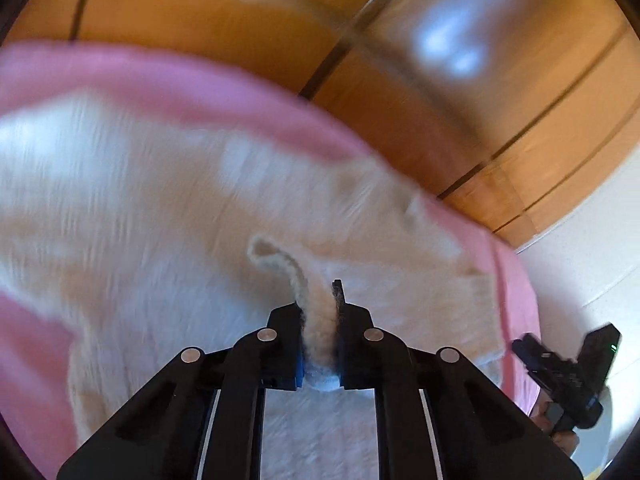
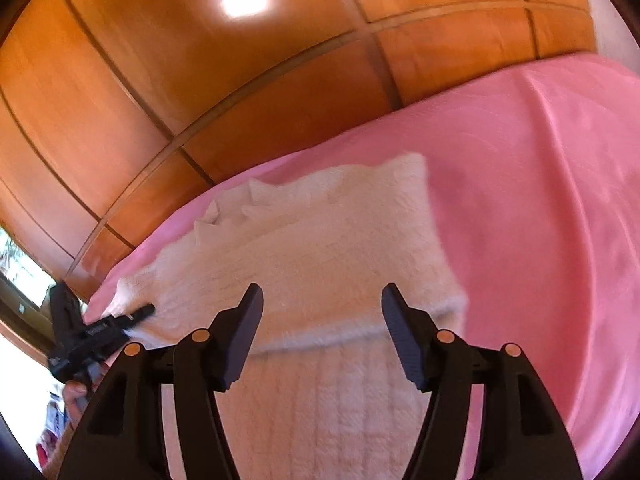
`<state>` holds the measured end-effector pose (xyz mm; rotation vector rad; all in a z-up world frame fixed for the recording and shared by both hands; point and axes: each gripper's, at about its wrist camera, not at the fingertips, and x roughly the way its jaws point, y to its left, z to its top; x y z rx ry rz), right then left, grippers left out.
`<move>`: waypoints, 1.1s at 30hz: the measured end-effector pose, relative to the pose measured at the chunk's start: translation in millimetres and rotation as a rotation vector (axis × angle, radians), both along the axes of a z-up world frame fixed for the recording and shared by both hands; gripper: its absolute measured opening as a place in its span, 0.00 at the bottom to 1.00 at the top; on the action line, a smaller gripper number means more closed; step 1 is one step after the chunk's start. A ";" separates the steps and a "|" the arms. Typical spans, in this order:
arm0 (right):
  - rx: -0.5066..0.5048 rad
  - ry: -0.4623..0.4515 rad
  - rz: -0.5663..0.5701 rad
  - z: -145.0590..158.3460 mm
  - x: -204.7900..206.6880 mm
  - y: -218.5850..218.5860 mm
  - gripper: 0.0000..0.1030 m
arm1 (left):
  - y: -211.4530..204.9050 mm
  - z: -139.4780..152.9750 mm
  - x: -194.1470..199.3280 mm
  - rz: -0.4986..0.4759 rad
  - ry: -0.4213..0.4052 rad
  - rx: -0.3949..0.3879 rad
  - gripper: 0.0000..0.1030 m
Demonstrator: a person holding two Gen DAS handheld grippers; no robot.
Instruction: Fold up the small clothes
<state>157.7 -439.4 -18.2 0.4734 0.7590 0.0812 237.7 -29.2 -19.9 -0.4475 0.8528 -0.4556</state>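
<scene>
Knitwear is the job here: one cream fluffy garment (image 2: pixel 320 248) lies spread on the pink bedcover (image 2: pixel 540 200), its far part already doubled over the near part, the fold edge running across just beyond the right gripper. The left gripper (image 1: pixel 320 320) is clamped on a pinch of the garment's edge (image 1: pixel 316 320), a curl of ribbed hem sticking up past the fingertips. The right gripper (image 2: pixel 322 300) hangs above the cloth with its jaws apart and nothing between them. To fold well, I would carry the pinched edge low and level so the pile does not drag the layer beneath, and let the right gripper pin or take the matching edge on its side. Count: one garment, one bedcover, two grippers, with wooden panelling (image 2: pixel 200 80) on the far side.
</scene>
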 end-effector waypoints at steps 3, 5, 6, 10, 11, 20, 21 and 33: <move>-0.095 -0.003 0.010 -2.0 21.9 15.6 0.65 | -4.0 35.0 -1.6 -0.028 -0.138 -0.009 0.10; -0.153 0.027 0.001 -11.4 35.9 21.2 0.65 | -2.9 42.6 -2.9 -0.023 -0.191 0.045 0.10; -0.198 0.054 -0.010 -20.5 43.5 24.3 0.65 | -1.8 39.6 -2.4 -0.013 -0.190 0.076 0.10; -0.324 0.116 -0.064 -57.4 51.7 32.2 0.67 | -1.1 -10.7 24.7 0.118 -0.040 0.363 0.10; -0.334 0.107 -0.077 -58.2 49.5 33.4 0.67 | 1.0 -21.7 29.0 0.121 -0.001 0.385 0.10; -0.399 0.125 -0.099 -63.0 47.5 36.8 0.77 | 50.9 -26.8 -13.5 0.209 0.013 0.195 0.58; -0.401 0.128 -0.100 -63.3 47.5 36.5 0.78 | 63.8 -24.4 -21.9 0.234 0.017 0.158 0.58; -0.375 0.135 -0.101 -66.5 47.2 32.9 0.87 | 289.4 -38.6 -104.0 0.752 0.143 -0.090 0.58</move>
